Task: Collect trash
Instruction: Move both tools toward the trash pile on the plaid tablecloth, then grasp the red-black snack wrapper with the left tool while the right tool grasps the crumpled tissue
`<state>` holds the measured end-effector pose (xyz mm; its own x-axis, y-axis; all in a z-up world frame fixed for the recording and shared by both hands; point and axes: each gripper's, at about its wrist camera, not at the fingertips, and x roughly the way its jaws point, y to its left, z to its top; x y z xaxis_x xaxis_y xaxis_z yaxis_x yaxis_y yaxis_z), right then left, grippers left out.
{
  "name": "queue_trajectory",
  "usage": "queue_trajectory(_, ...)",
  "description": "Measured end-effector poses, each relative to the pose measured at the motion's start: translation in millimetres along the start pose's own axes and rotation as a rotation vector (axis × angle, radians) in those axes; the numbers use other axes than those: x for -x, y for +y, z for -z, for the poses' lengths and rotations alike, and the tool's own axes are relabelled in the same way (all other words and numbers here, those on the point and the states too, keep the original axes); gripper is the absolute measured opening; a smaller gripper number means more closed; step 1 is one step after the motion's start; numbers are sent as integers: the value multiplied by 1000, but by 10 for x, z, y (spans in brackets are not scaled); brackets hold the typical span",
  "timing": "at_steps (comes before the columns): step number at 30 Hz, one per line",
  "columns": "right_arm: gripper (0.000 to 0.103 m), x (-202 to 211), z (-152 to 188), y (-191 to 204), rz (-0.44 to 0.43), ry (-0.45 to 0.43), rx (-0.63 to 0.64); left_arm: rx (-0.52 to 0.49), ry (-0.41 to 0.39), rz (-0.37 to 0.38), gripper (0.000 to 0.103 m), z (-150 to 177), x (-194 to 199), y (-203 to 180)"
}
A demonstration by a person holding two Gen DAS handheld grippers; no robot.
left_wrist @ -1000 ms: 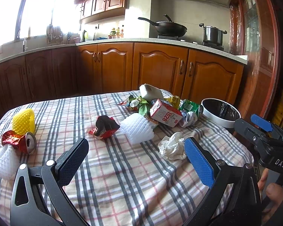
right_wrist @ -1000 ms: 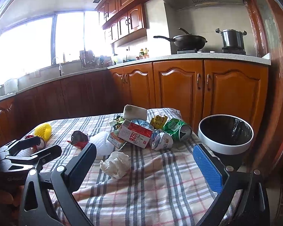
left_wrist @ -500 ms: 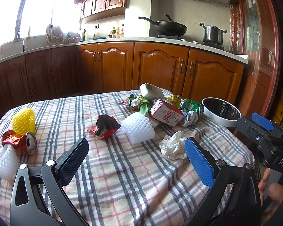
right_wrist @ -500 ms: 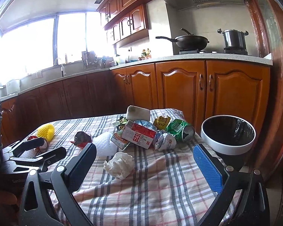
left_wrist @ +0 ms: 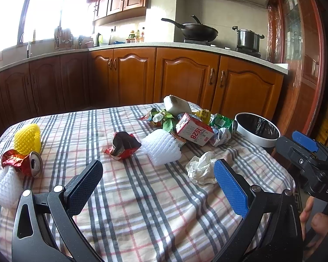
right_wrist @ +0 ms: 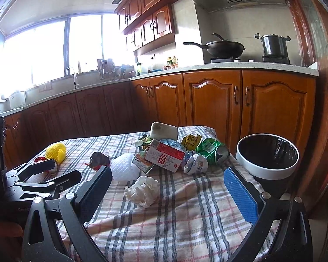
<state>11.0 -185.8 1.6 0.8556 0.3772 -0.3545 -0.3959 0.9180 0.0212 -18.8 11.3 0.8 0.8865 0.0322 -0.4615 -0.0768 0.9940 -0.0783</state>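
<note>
Trash lies scattered on a plaid-cloth table (left_wrist: 131, 207). A crumpled white tissue (left_wrist: 200, 170) (right_wrist: 143, 190) lies nearest both grippers. Behind it are a white foam net (left_wrist: 163, 147), a dark red wrapper (left_wrist: 123, 145), a red-and-white carton (left_wrist: 194, 128) (right_wrist: 165, 156), a green can (right_wrist: 211, 150) and more wrappers. At the left are a yellow foam net (left_wrist: 28, 139), a red can (left_wrist: 30, 163) and another white foam net (left_wrist: 5, 184). A white bin with a black liner (left_wrist: 258, 130) (right_wrist: 267, 156) stands off the table's right edge. My left gripper (left_wrist: 157, 181) and right gripper (right_wrist: 166, 185) are open and empty above the near table edge.
Wooden kitchen cabinets (left_wrist: 185, 80) run behind the table, with a wok (left_wrist: 196, 30) and a pot (left_wrist: 248, 38) on the stove. A wooden door frame (right_wrist: 325, 109) stands at the right, close to the bin. Bright windows are at the left.
Both grippers have drifted slightly; the right one moved a little forward and right, so the tissue and the bin look nearer. Nothing on the table has moved.
</note>
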Motion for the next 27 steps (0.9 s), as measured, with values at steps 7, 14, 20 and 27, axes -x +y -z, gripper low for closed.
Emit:
queue_trajectory(7,103,-20,17,13,-12,10,-7,8,8,-1,103,11,-30,37)
queue_trajectory(14,103,-78,39,18,-35,32,-17,16,30,-9,103,16,-100,89)
queue_trajectory(20,103,-169,76,24,-66,67,-25,40,65,-20,102,19,-218,200)
queue_trajectory(27,99,-339,142,29,-92,135,-38,73,125,-45,92,-36,-463,421)
